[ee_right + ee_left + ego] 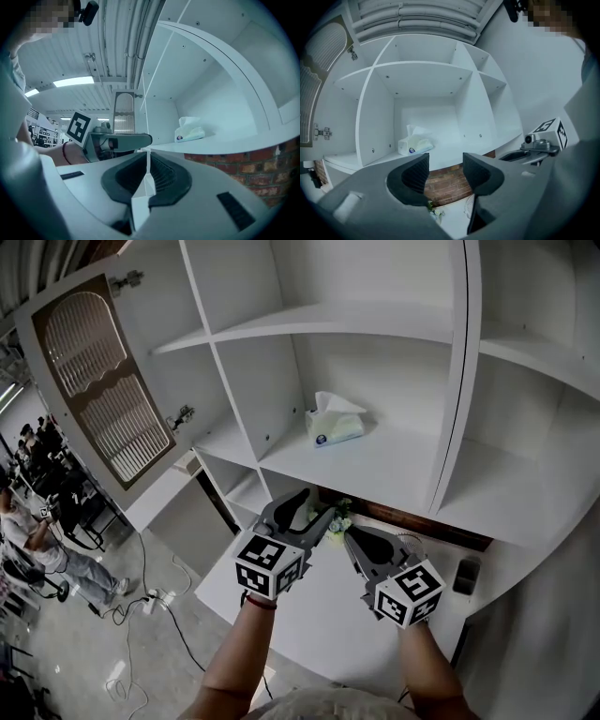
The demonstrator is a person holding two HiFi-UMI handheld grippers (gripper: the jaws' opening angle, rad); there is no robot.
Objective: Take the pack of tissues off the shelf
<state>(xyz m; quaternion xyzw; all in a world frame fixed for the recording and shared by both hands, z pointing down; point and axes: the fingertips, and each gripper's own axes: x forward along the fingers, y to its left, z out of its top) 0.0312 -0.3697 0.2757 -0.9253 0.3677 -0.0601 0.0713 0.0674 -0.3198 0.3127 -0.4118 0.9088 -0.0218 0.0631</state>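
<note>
Presently, the pack of tissues (335, 420) is seen resting on the middle shelf (403, 474) of the white cabinet, toward the back left of its compartment, with one tissue standing up from its top. Both grippers are held side by side below that shelf, well apart from the pack. The left gripper (446, 174) is shown with its jaws parted and nothing between them. The right gripper (147, 174) is shown with its jaws pressed together, empty.
</note>
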